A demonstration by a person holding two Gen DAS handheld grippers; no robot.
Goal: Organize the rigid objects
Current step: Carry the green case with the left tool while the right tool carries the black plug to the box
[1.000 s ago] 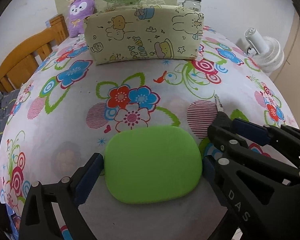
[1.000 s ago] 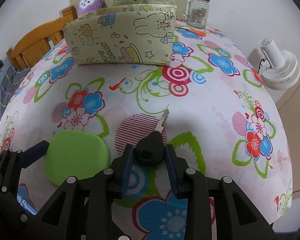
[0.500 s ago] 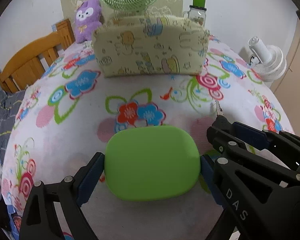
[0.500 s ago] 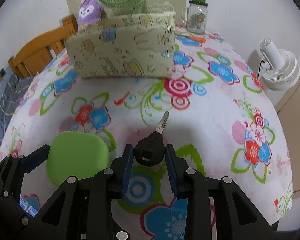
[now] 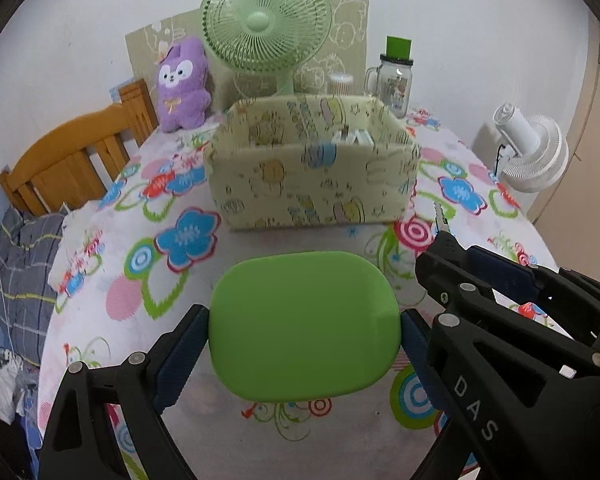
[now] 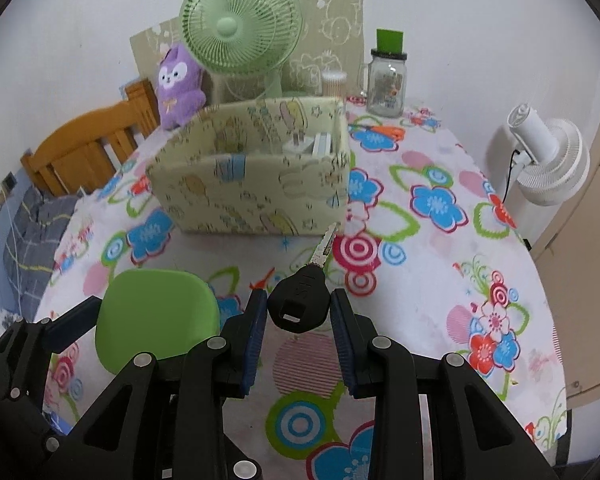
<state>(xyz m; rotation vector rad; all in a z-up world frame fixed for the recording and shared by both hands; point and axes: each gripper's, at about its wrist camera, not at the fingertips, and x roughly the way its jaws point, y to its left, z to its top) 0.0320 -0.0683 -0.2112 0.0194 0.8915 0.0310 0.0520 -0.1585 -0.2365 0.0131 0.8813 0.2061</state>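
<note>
Both things are now up off the table. The left gripper (image 5: 304, 338) squeezes the green case (image 5: 304, 326); the right gripper (image 6: 298, 320) pinches the black key (image 6: 300, 304). The far box (image 6: 256, 184) looks next.

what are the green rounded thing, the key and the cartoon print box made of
Green rounded flat case: probably matte plastic or silicone; it has an even colour, soft edges and no glare.
Key: a black head that looks like moulded plastic, with a pale notched blade that looks like metal.
Cream cartoon-print storage box: seemingly fabric-covered; its walls bow slightly and the surface is dull.
</note>
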